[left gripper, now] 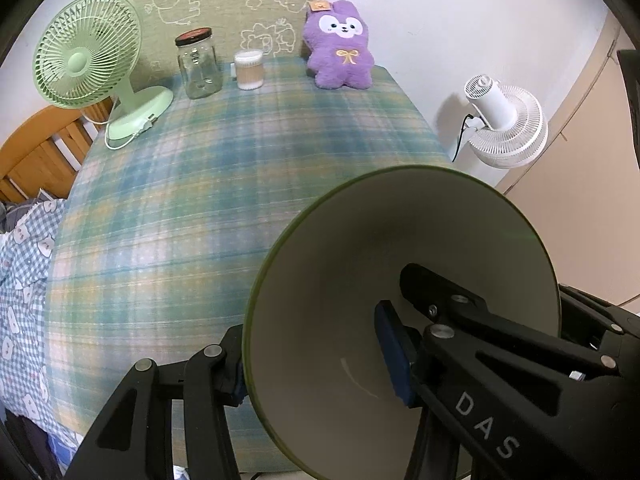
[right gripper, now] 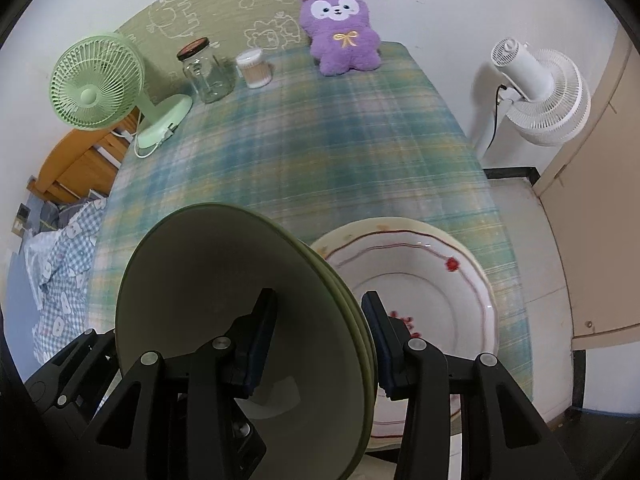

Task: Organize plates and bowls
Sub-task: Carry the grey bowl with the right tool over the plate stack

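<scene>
In the left wrist view my left gripper is shut on the wall of a green-rimmed bowl, one finger inside and one outside, holding it tilted above the plaid table. In the right wrist view my right gripper is shut on the rim of stacked green bowls, held tilted over the table's near edge. A white plate with red line and flower pattern lies flat on the table just right of and below the bowls.
At the table's far end stand a green desk fan, a glass jar with dark lid, a cotton-swab container and a purple plush toy. A white standing fan is to the right; a bed with checked bedding is to the left.
</scene>
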Action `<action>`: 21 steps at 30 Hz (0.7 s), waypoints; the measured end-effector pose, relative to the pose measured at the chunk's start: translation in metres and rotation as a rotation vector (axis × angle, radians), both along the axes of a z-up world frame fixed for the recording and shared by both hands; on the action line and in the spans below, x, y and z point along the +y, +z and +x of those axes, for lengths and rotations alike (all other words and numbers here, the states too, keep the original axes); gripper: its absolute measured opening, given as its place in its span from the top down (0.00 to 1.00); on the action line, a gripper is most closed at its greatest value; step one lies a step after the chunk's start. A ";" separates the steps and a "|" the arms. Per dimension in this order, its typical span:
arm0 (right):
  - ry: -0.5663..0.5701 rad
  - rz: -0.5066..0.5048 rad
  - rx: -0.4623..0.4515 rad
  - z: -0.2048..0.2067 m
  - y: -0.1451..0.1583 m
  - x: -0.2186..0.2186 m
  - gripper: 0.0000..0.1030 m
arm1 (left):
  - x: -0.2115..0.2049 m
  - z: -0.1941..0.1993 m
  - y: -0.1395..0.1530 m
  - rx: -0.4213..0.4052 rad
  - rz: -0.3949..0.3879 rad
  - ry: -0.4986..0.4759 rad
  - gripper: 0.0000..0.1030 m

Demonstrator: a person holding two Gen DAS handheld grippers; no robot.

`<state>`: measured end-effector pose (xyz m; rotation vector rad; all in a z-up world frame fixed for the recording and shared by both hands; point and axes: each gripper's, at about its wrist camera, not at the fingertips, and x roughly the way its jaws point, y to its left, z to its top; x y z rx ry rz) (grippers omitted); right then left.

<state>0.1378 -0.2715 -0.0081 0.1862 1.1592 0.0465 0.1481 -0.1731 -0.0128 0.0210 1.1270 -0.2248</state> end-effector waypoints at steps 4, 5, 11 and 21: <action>0.002 -0.002 0.005 0.000 -0.002 -0.020 0.54 | -0.020 -0.001 -0.004 0.007 -0.001 0.003 0.48; 0.001 -0.001 0.007 -0.001 -0.003 -0.024 0.54 | -0.023 -0.002 -0.005 0.008 -0.001 0.003 0.48; -0.004 -0.001 0.030 -0.003 -0.014 -0.050 0.54 | -0.047 -0.003 -0.015 0.034 -0.003 0.001 0.48; 0.006 -0.006 0.070 0.003 -0.034 -0.077 0.54 | -0.073 0.002 -0.034 0.077 -0.005 0.012 0.48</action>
